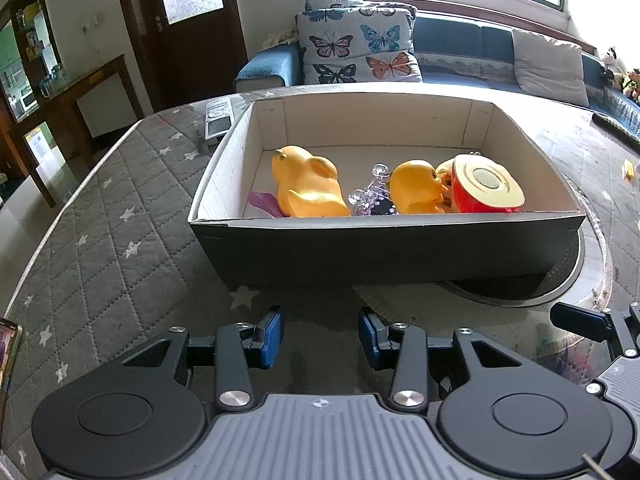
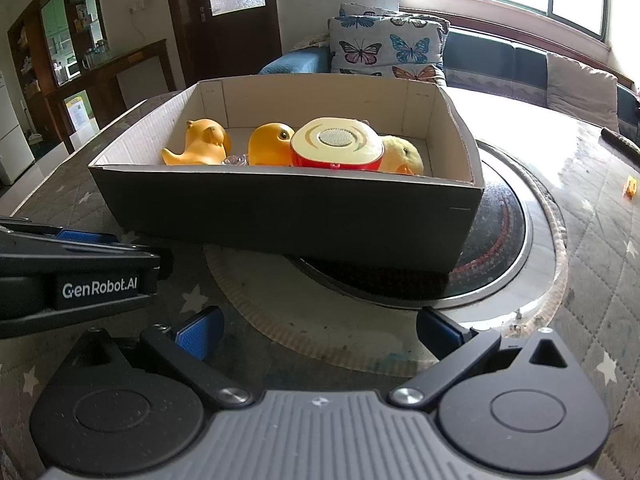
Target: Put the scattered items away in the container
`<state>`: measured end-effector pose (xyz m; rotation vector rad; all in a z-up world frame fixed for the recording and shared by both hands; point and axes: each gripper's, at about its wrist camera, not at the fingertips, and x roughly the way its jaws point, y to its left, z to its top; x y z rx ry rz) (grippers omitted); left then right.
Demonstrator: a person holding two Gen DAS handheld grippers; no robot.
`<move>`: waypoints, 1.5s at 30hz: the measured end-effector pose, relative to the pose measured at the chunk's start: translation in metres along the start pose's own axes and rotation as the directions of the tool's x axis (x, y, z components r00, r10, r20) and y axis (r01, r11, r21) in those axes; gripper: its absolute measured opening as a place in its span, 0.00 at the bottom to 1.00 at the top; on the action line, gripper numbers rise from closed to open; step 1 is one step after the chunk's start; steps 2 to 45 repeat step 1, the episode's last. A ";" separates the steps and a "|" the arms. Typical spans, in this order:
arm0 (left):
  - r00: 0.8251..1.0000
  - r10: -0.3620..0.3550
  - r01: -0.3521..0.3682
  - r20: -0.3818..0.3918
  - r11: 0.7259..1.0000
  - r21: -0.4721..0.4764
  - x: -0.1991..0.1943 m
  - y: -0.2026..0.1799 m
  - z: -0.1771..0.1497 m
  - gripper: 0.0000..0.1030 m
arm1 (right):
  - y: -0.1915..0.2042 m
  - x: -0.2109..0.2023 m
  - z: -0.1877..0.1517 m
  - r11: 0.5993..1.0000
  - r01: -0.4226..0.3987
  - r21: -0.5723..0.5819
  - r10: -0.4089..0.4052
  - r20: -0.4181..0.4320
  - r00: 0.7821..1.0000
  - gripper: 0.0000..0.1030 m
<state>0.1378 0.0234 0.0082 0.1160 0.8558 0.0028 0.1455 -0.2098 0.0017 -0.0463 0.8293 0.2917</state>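
Observation:
A dark cardboard box [image 1: 384,248] with a pale inside stands on the table; it also shows in the right wrist view [image 2: 280,208]. In it lie two orange rubber ducks [image 1: 308,188] [image 1: 416,188], a red and cream toy drum [image 1: 486,188], a clear purple trinket [image 1: 370,200] and, in the right wrist view, a yellow plush chick [image 2: 404,156]. My left gripper [image 1: 321,336] is open and empty, low in front of the box. My right gripper [image 2: 320,334] is open wide and empty, also in front of the box.
A grey quilted star cloth [image 1: 100,240] covers the table. A round black inset plate [image 2: 504,232] lies under the box's right end. A remote [image 1: 218,118] lies behind the box's left corner. A small orange item [image 2: 631,186] lies far right. A sofa with cushions [image 1: 360,52] stands behind.

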 end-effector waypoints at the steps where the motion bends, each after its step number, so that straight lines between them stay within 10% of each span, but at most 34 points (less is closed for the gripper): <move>1: 1.000 0.002 -0.002 0.004 1.000 0.003 -0.001 0.000 0.000 0.42 | 0.000 0.000 0.000 1.000 0.000 0.000 0.000 0.000 1.000 1.00; 45: 1.000 0.002 -0.002 0.004 1.000 0.003 -0.001 0.000 0.000 0.42 | 0.000 0.000 0.000 1.000 0.000 0.000 0.000 0.000 1.000 1.00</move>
